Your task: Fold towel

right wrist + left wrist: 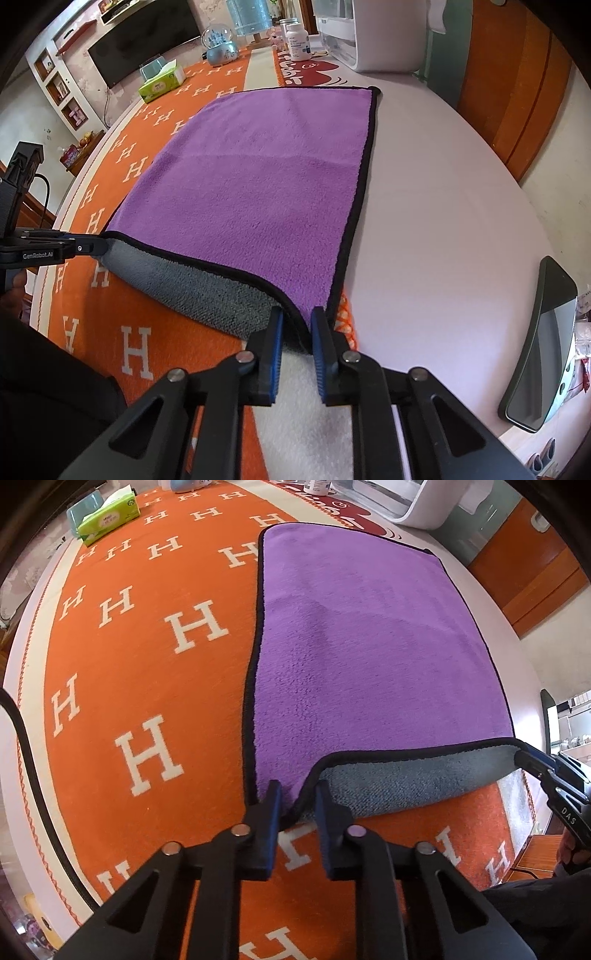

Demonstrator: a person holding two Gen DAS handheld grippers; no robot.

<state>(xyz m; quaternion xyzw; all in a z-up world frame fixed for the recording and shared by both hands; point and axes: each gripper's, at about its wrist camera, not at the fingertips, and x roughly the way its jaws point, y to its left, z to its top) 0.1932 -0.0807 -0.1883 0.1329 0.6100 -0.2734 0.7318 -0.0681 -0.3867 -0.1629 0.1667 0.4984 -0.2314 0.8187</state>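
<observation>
Towel (369, 646): purple top, grey underside, black hem; it stretches ahead of your fingers across the orange mat (129, 664).
Near edge: lifted, grey showing.
Left gripper (297, 797): you pinch the near-left corner.
Right gripper (297, 321): you pinch the near-right corner.

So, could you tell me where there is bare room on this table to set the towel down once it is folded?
The widest free patch is the plain white tabletop right of the towel, up to the black tray. Left of the towel, the orange cloth is bare up to the tissue pack. The far end is crowded: bottle, snow globe, white appliance.
</observation>
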